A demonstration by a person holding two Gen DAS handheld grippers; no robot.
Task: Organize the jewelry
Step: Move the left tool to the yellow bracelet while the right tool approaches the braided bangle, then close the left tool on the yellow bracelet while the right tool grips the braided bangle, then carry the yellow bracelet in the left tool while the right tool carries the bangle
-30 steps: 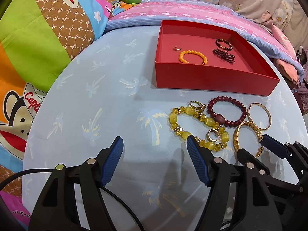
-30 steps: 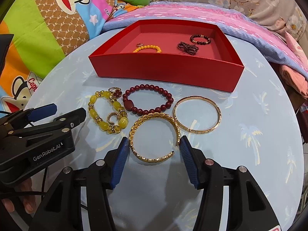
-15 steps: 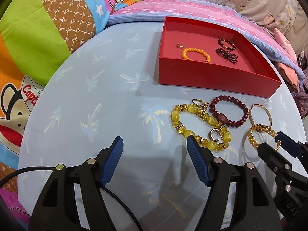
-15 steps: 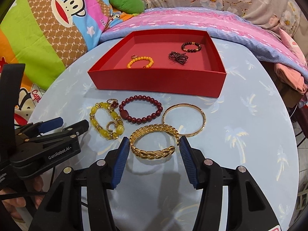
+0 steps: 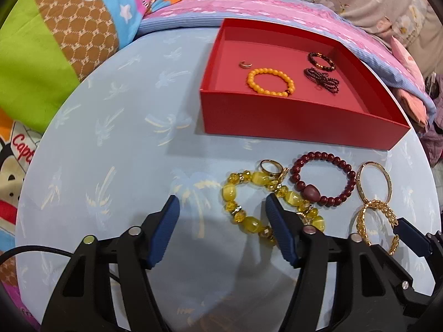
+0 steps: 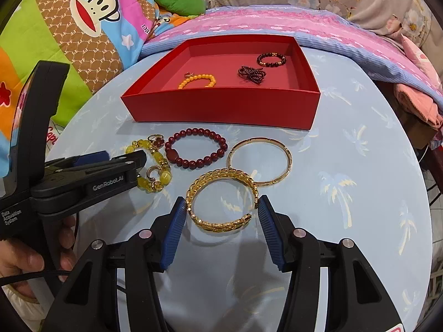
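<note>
A red box (image 6: 221,108) (image 5: 290,121) at the back of the round table holds an orange bead bracelet (image 6: 197,80), a small ring and two dark bead pieces. In front lie a yellow bead bracelet (image 5: 250,195), a dark red bead bracelet (image 6: 195,149), a thin gold bangle (image 6: 259,161) and a gold leaf cuff (image 6: 221,203). My right gripper (image 6: 220,221) is open, and its pads flank the gold leaf cuff. My left gripper (image 5: 221,228) is open and empty, with its right pad over the yellow bracelet.
The table has a light blue palm-print cloth (image 5: 110,152). Colourful cushions (image 6: 69,41) and a pink blanket (image 6: 304,25) lie behind and left. The table edge curves away on the right (image 6: 420,193).
The right gripper has stayed open and its pads now flank the gold leaf cuff. The left gripper has moved forward and right towards the yellow bracelet.
</note>
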